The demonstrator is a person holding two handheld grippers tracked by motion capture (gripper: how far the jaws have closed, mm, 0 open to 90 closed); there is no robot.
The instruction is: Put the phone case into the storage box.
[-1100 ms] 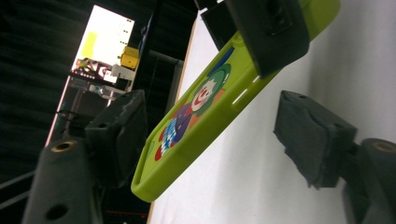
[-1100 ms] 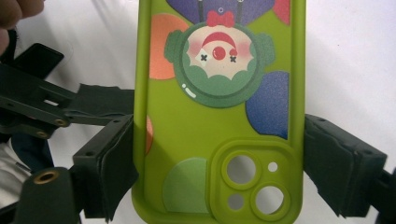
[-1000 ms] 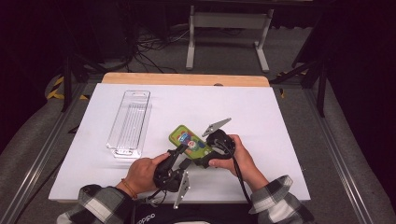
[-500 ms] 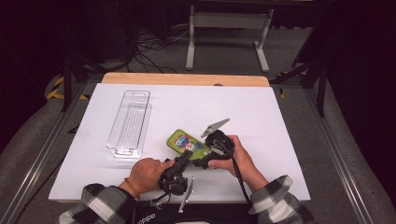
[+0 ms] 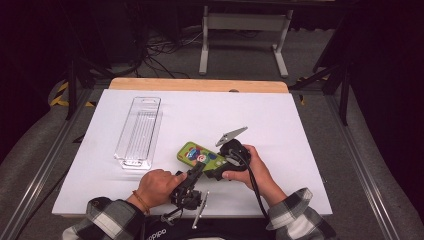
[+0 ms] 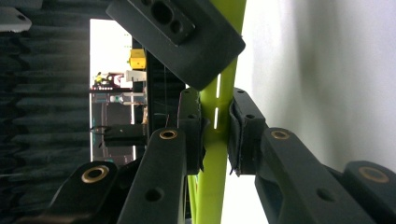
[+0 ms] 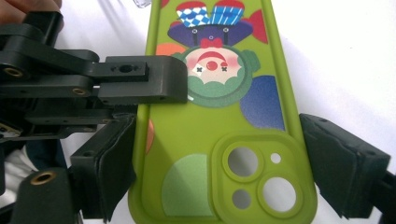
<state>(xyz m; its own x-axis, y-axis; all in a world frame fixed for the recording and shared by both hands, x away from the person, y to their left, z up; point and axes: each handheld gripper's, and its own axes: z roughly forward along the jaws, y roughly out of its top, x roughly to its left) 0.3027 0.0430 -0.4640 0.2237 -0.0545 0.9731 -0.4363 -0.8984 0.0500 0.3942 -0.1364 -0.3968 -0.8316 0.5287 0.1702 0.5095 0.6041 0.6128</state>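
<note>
A green phone case (image 5: 197, 154) with a cartoon print lies in front of the person at the middle of the table. My right gripper (image 5: 216, 169) is shut on its camera end, with a pad on each long side (image 7: 217, 172). My left gripper (image 5: 199, 167) comes in from the lower left. Its jaws have just been closing, and they now pinch the case's side wall (image 6: 215, 107). In the left gripper view the green wall (image 6: 208, 186) runs upright between the two pads. The right gripper view shows the left gripper's black jaw (image 7: 140, 84) lying over the case (image 7: 210, 116).
A clear plastic tray (image 5: 138, 131) lies lengthwise on the left of the white table cover (image 5: 300, 130). A wooden strip (image 5: 200, 85) edges the far side. Beyond it stand a metal frame (image 5: 240, 30) and floor cables (image 5: 160, 50).
The left gripper has slid up to the case and its jaws have shut on the case's side wall. The right gripper and the case have stayed put.
</note>
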